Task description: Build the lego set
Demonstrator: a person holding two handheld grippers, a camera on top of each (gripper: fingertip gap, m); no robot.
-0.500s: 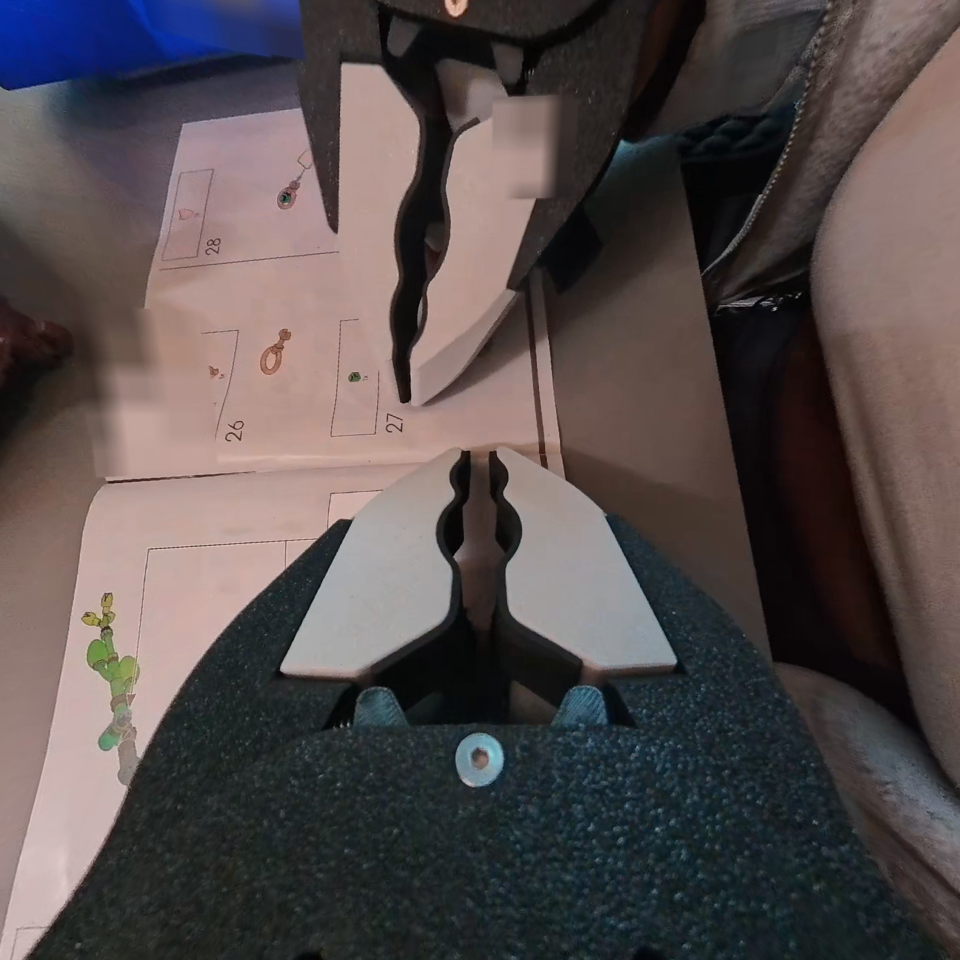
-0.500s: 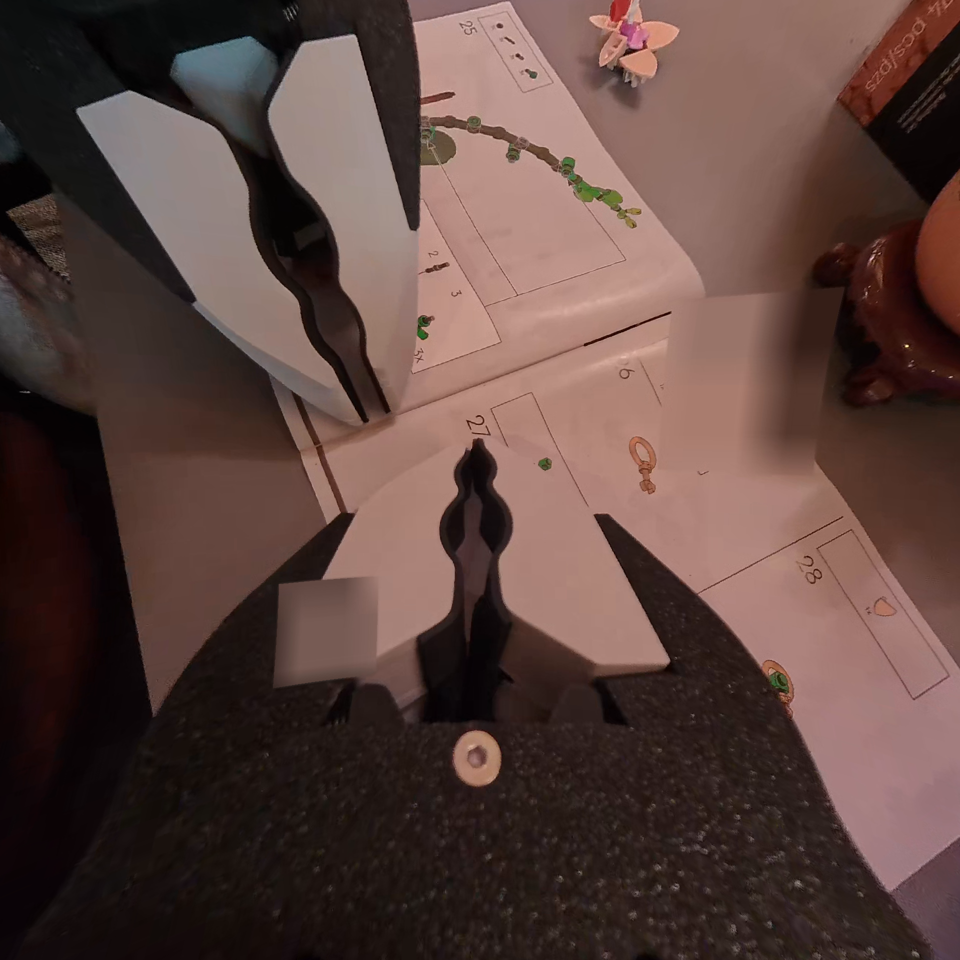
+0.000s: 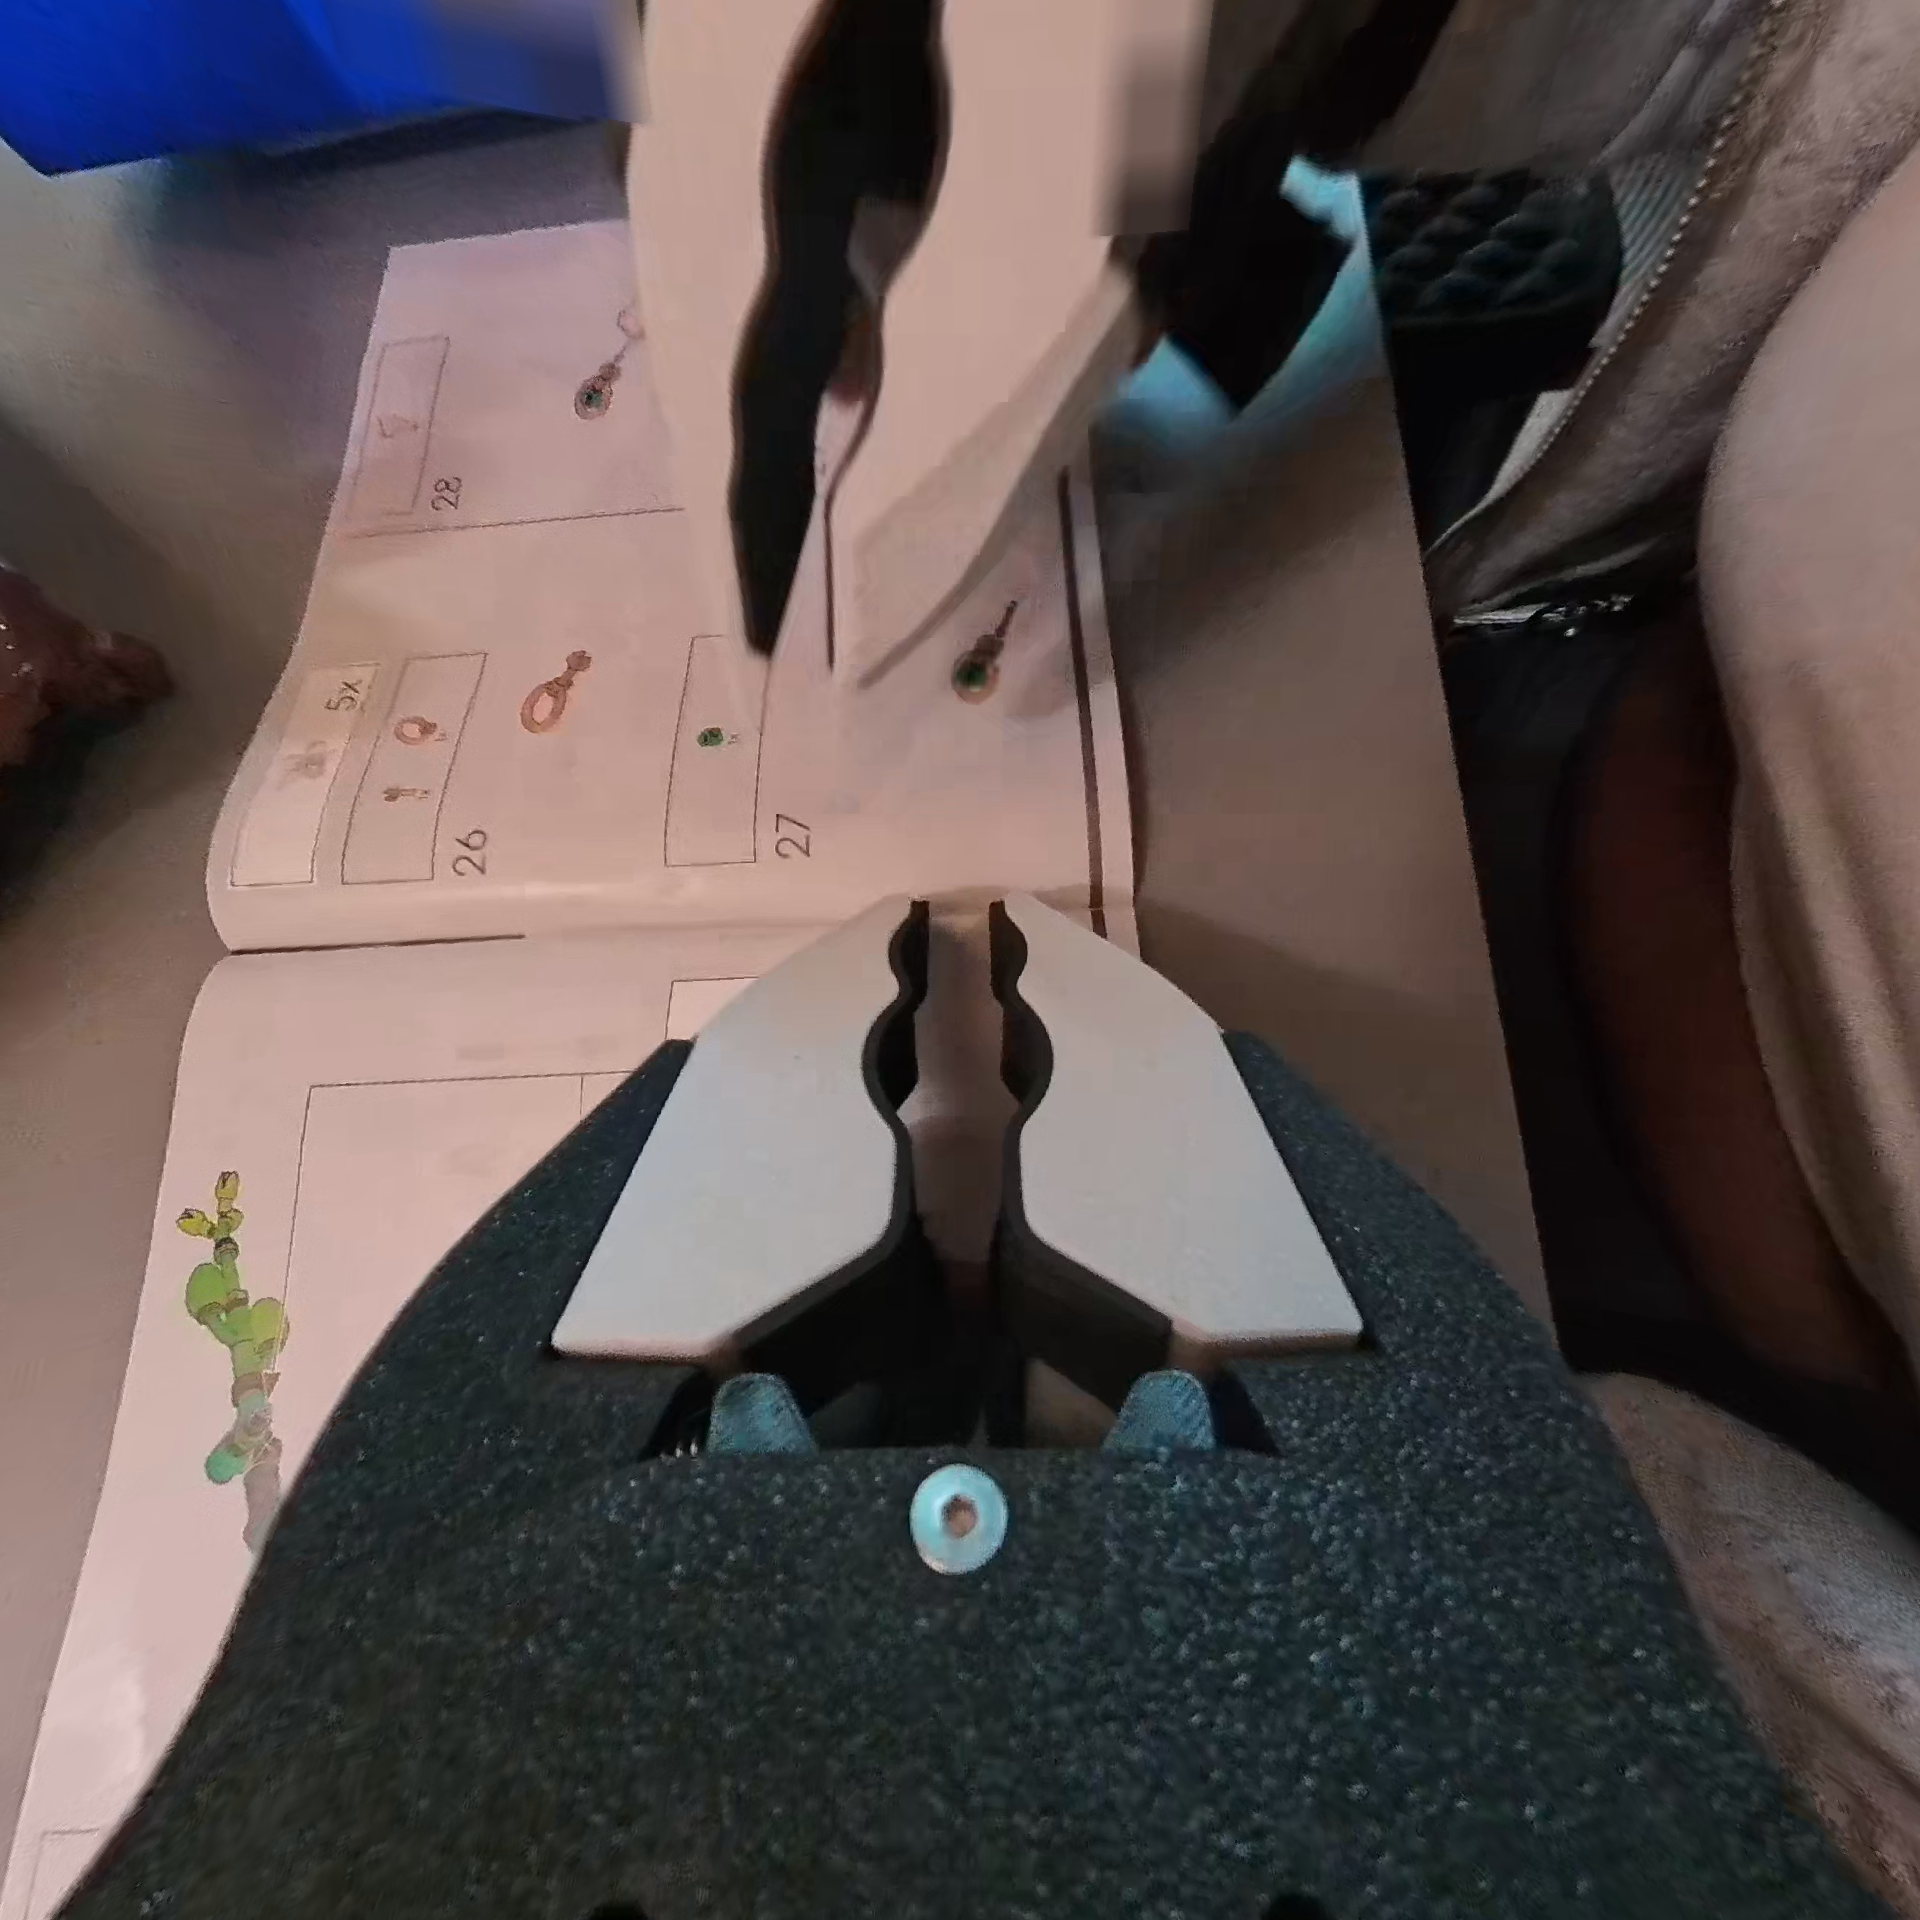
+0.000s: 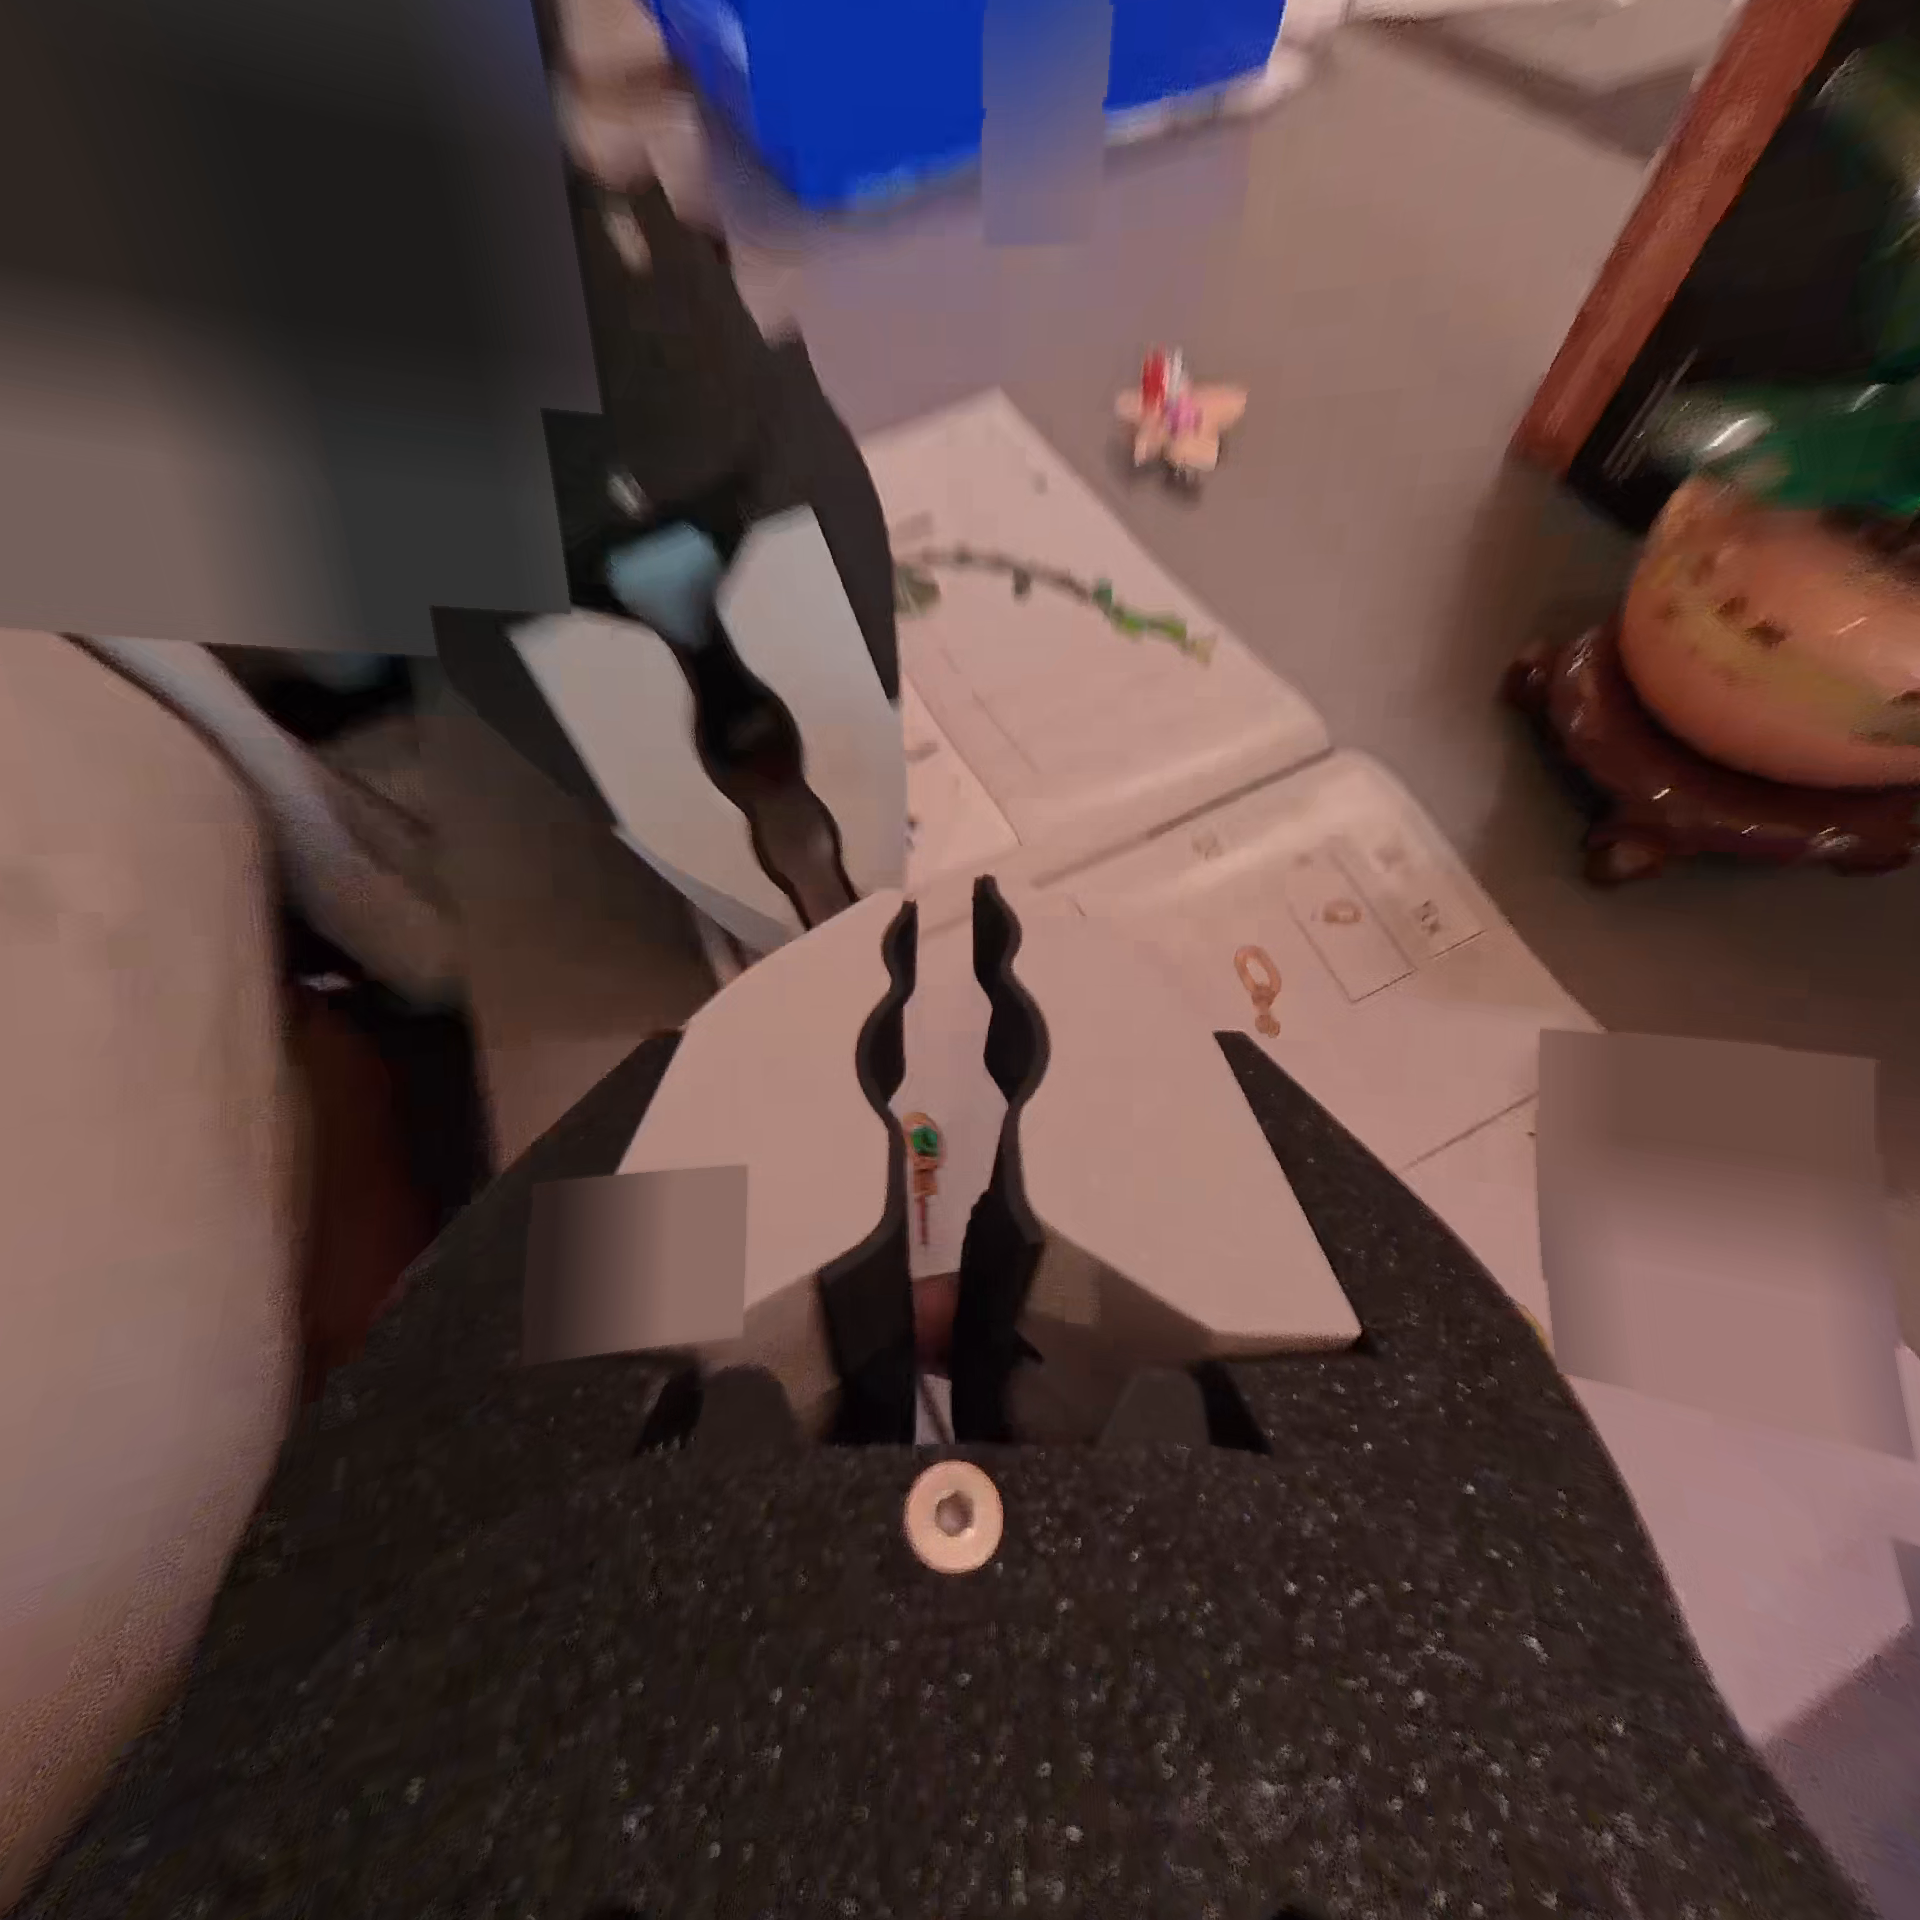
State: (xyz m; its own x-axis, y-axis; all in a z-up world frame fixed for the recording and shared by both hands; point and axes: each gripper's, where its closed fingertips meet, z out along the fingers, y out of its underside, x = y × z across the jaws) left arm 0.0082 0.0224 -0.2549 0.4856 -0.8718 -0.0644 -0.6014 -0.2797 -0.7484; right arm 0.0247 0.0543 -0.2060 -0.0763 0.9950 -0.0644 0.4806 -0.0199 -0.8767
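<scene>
The open instruction booklet (image 3: 540, 582) lies on the grey table and also shows in the right wrist view (image 4: 1164, 831). My left gripper (image 3: 951, 912) hovers over its lower page edge, jaws a narrow gap apart, nothing between them. My right gripper (image 4: 945, 896) hangs above the booklet, jaws slightly apart and empty; through the gap I see a printed ring with a green stone (image 4: 923, 1143). Each gripper shows in the other's view: the right one (image 3: 800, 644) opposite my left, the left one (image 4: 821, 904) close to my right fingertips. A small tan and pink lego flower (image 4: 1179, 416) lies beyond the booklet.
A blue bin (image 4: 935, 94) stands at the far side of the table. A round ornament on a dark wooden stand (image 4: 1766, 717) sits right of the booklet. A person's clothed legs (image 3: 1818, 831) are beside the table edge.
My right gripper's jaws have parted from shut to a narrow gap, and it has tilted up and come closer to my left gripper. My left gripper has barely moved.
</scene>
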